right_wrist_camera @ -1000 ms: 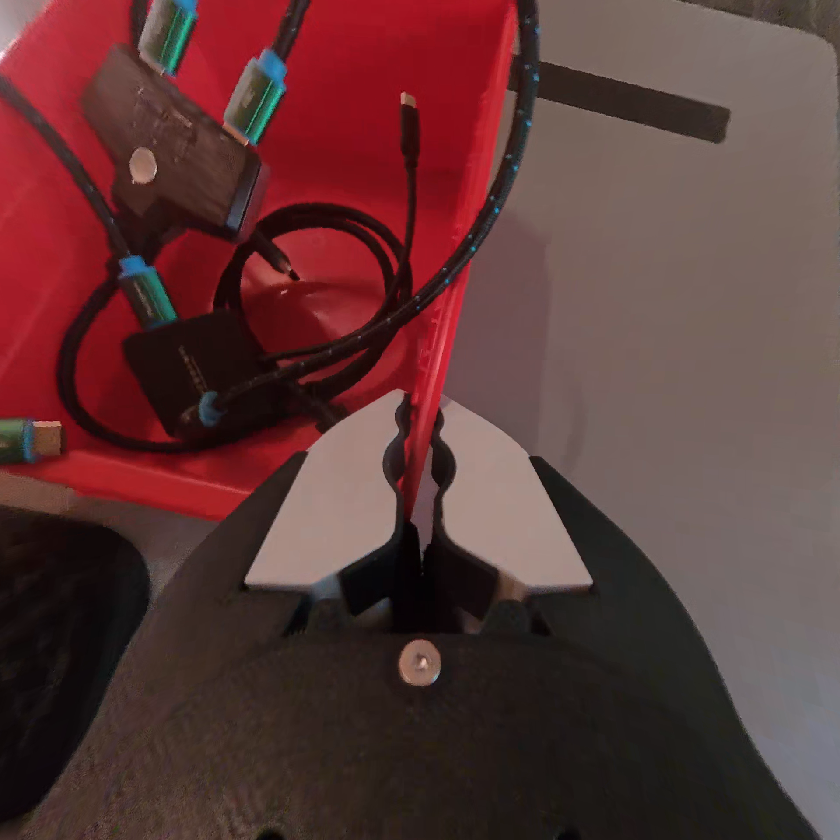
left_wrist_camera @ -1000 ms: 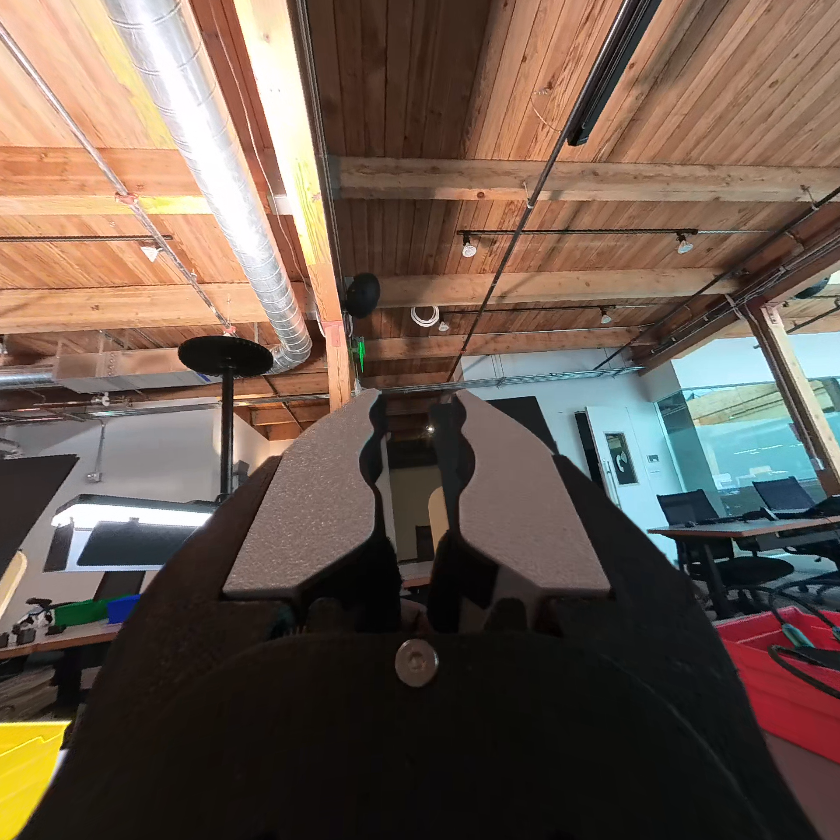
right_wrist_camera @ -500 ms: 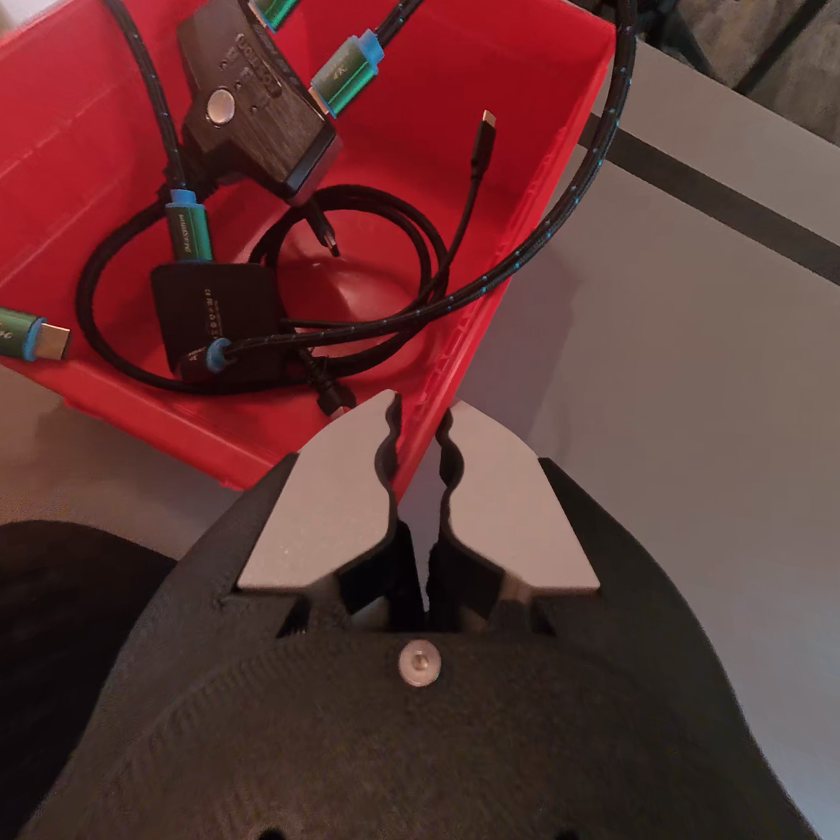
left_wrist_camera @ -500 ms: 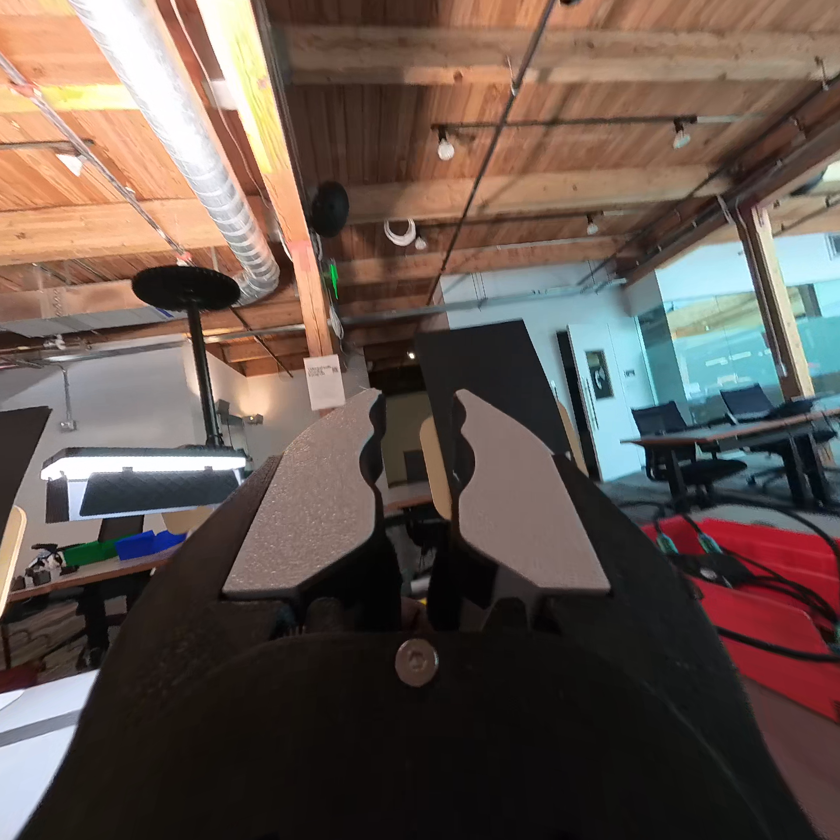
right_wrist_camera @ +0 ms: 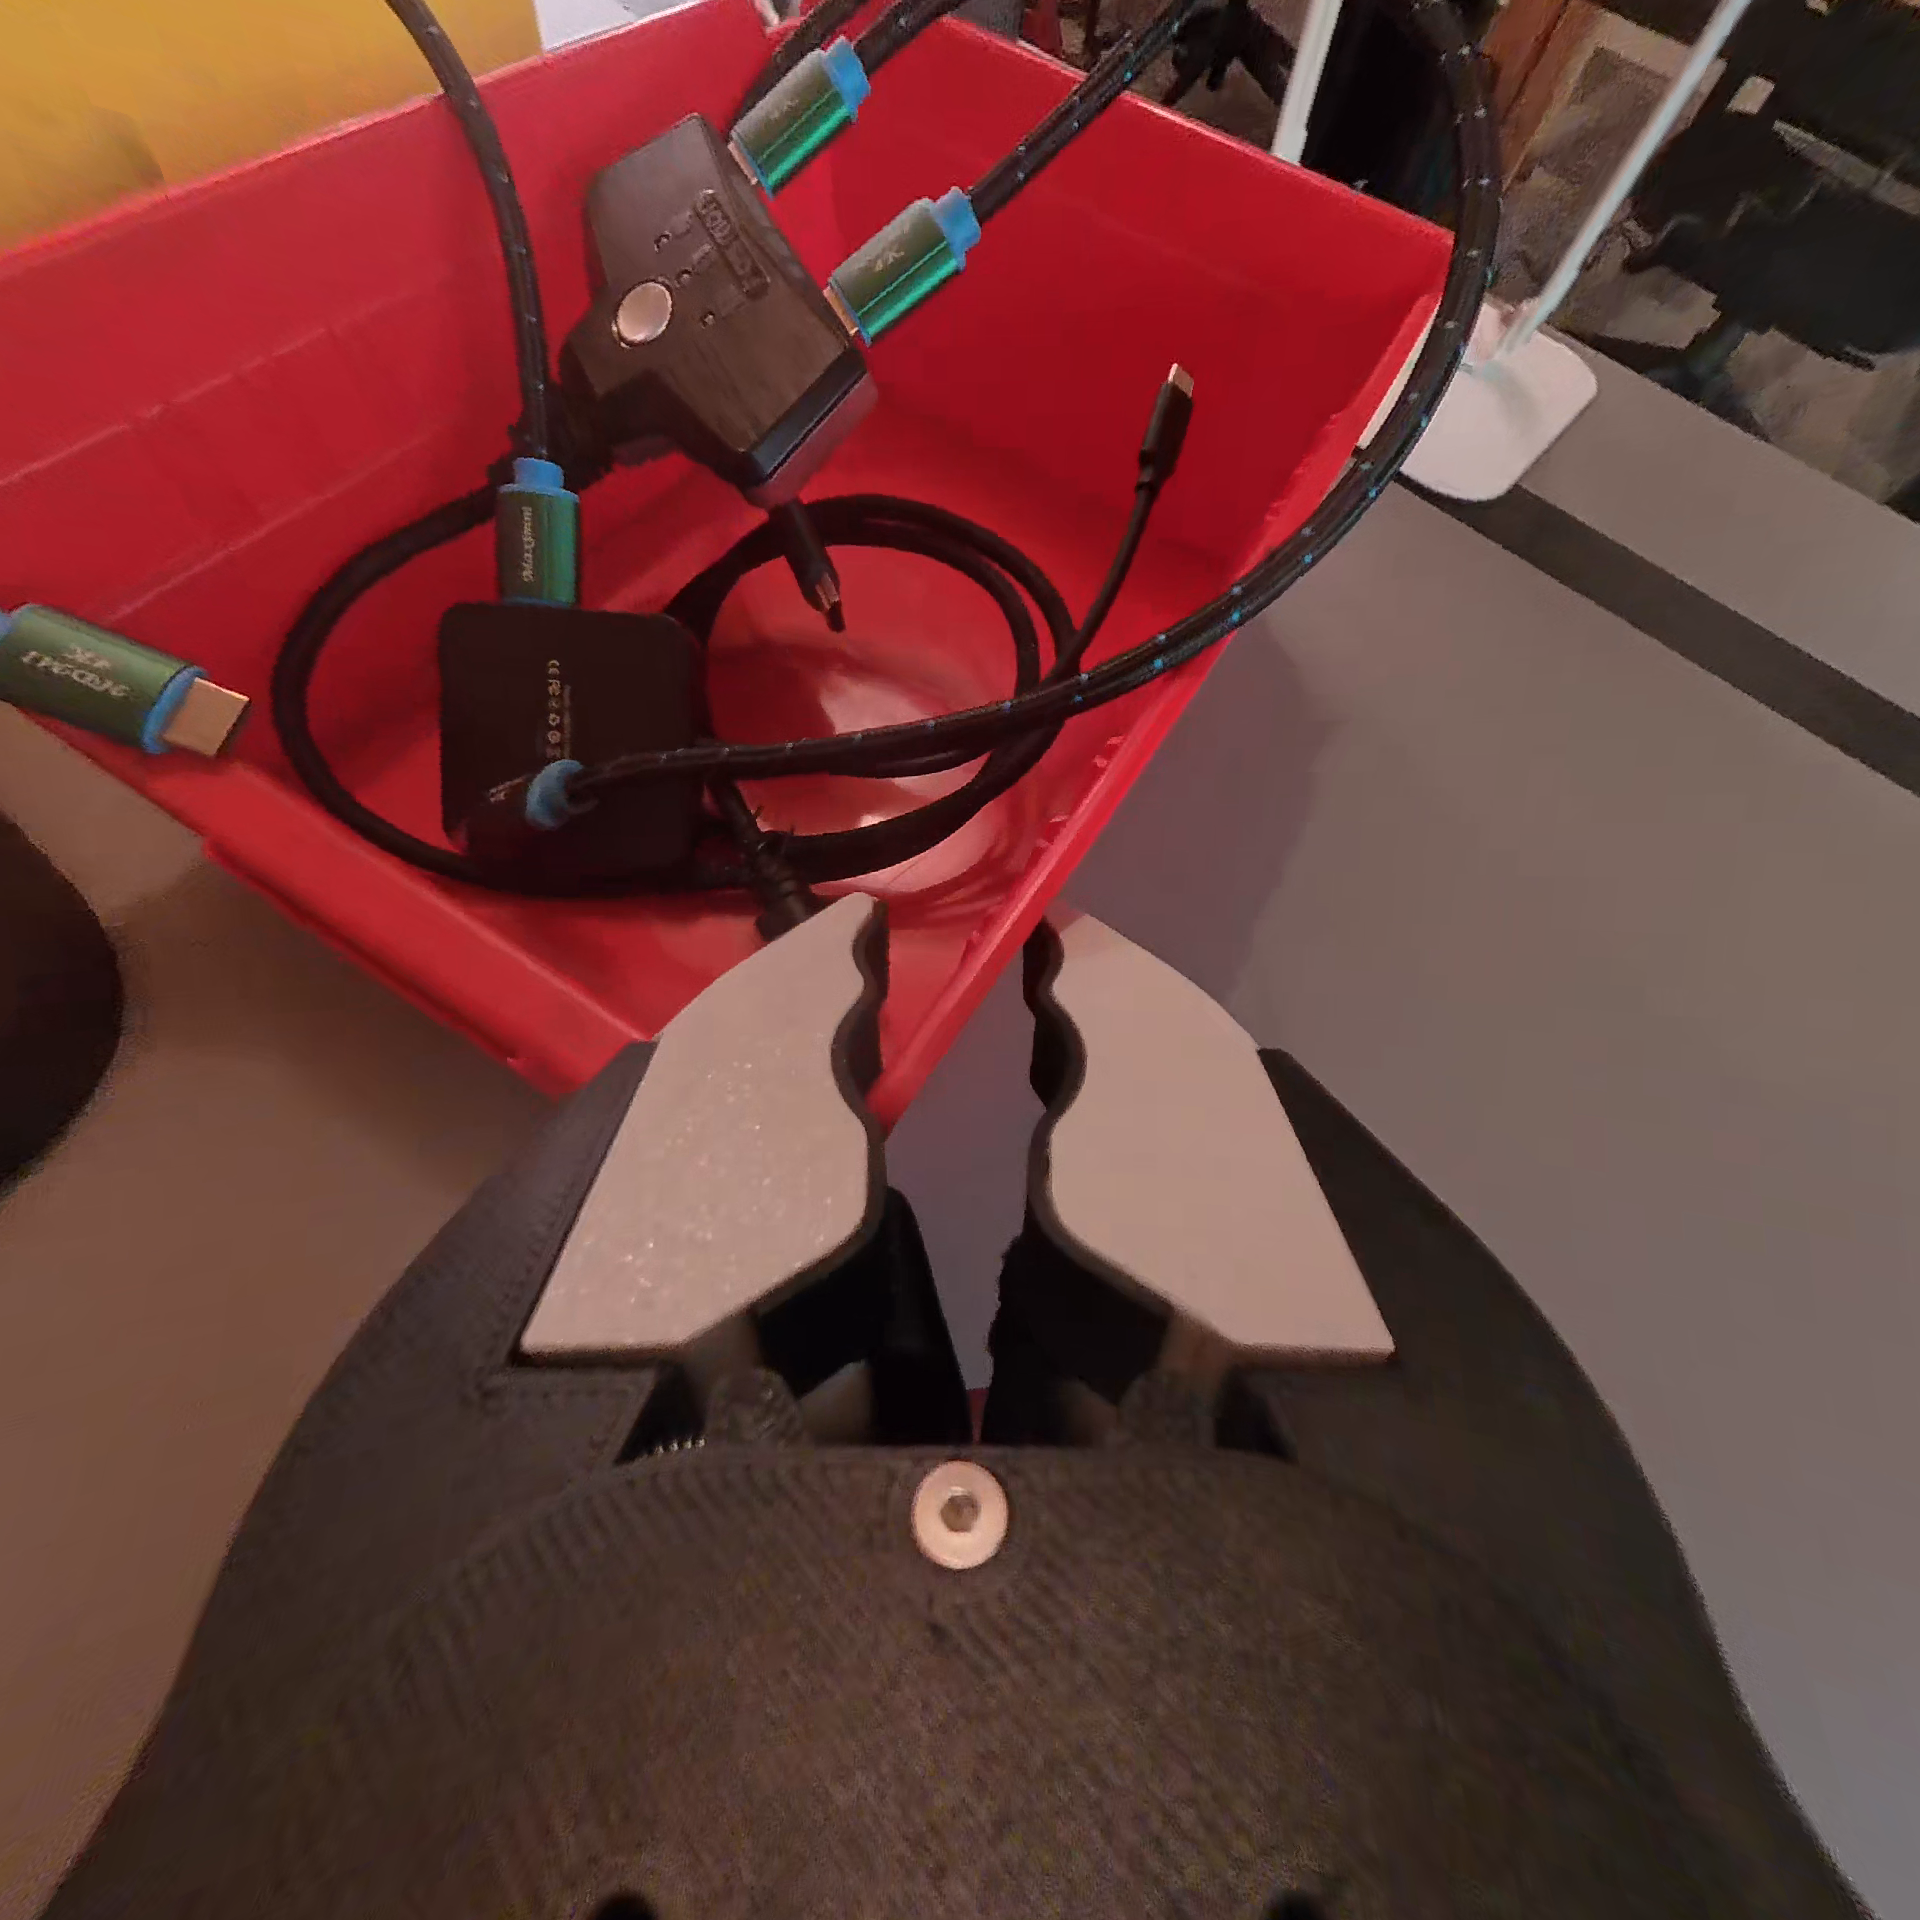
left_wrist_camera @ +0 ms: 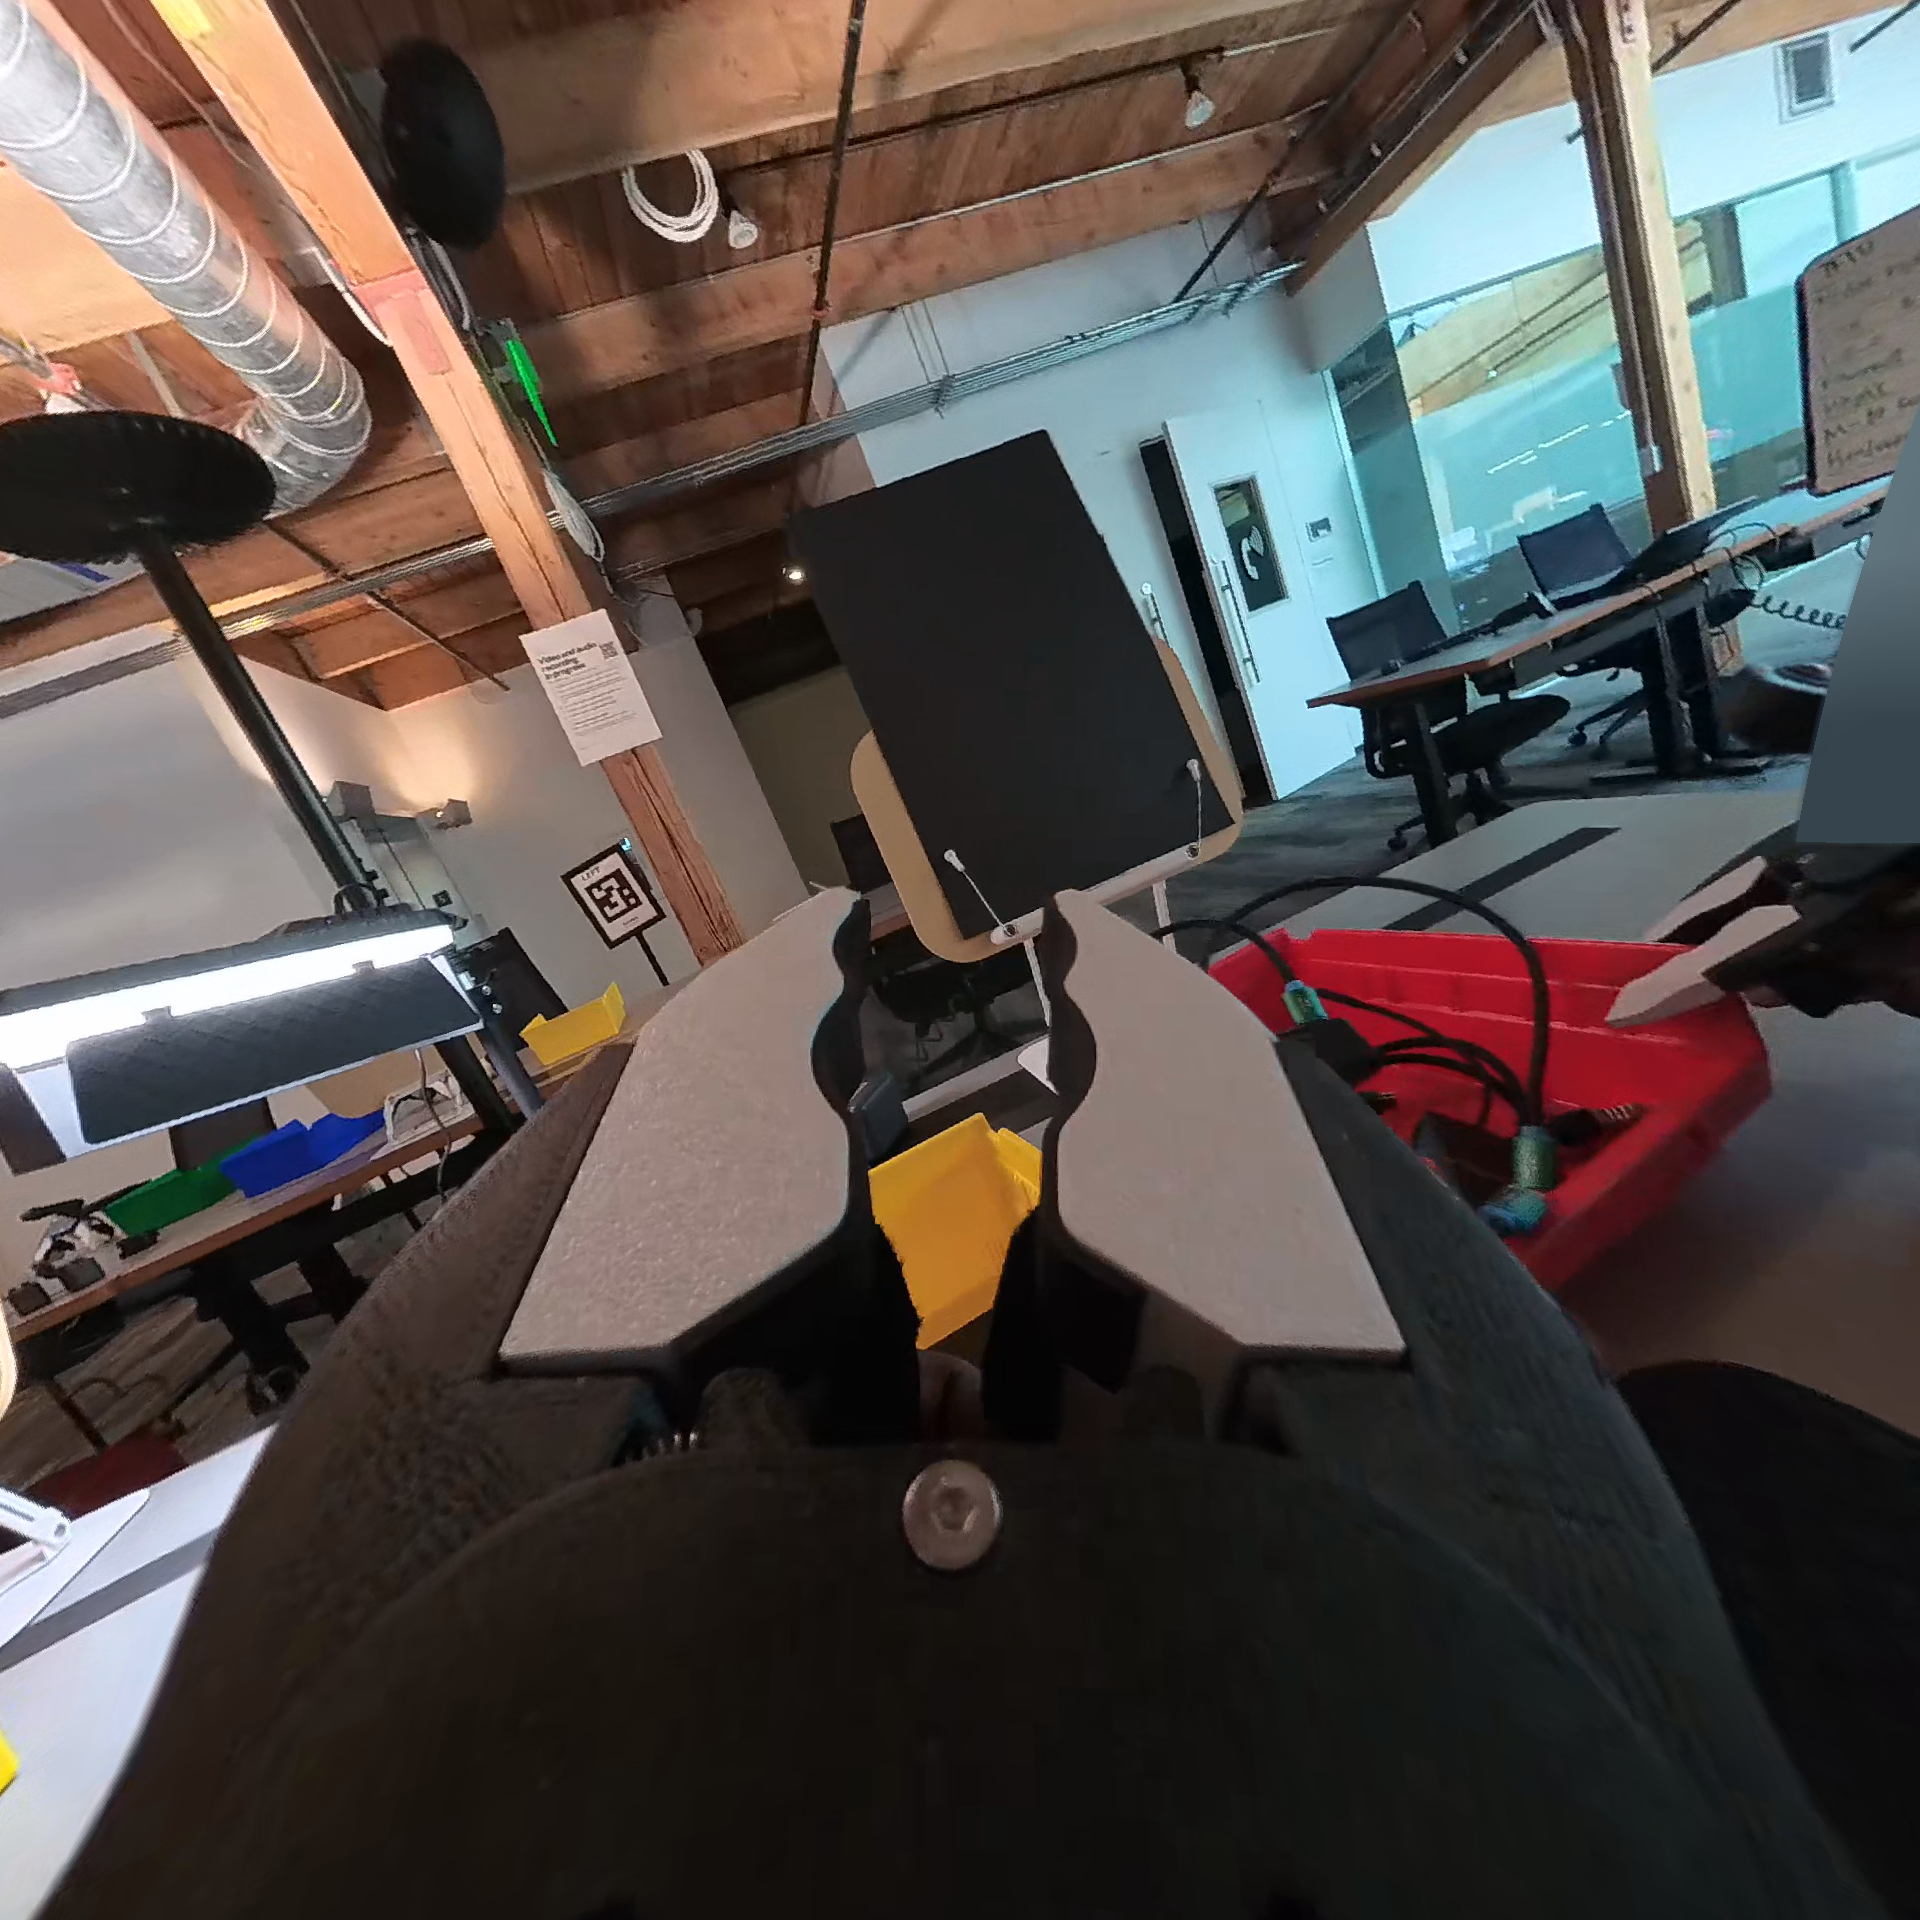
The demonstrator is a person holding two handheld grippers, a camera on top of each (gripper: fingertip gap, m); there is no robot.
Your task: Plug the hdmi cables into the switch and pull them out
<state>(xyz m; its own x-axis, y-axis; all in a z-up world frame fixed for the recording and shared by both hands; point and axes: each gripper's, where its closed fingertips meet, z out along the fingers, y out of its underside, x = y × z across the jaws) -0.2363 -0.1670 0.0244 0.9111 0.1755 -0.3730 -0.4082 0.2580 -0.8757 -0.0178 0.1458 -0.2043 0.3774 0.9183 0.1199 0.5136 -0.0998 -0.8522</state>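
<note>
Both the left gripper [left_wrist_camera: 951, 920] and right gripper [right_wrist_camera: 954, 920] hang apart and empty, while the switch [right_wrist_camera: 717, 312] lies upper centre in the red bin [right_wrist_camera: 260, 343] with green hdmi cables [right_wrist_camera: 904, 265] plugged in.

Bright wide-angle views, edges warped, slightly soft.

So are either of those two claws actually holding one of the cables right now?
No, neither. The left gripper is open with only the room showing between its fingers, and the right gripper is open over the near corner of the red bin, touching no cable.
</note>
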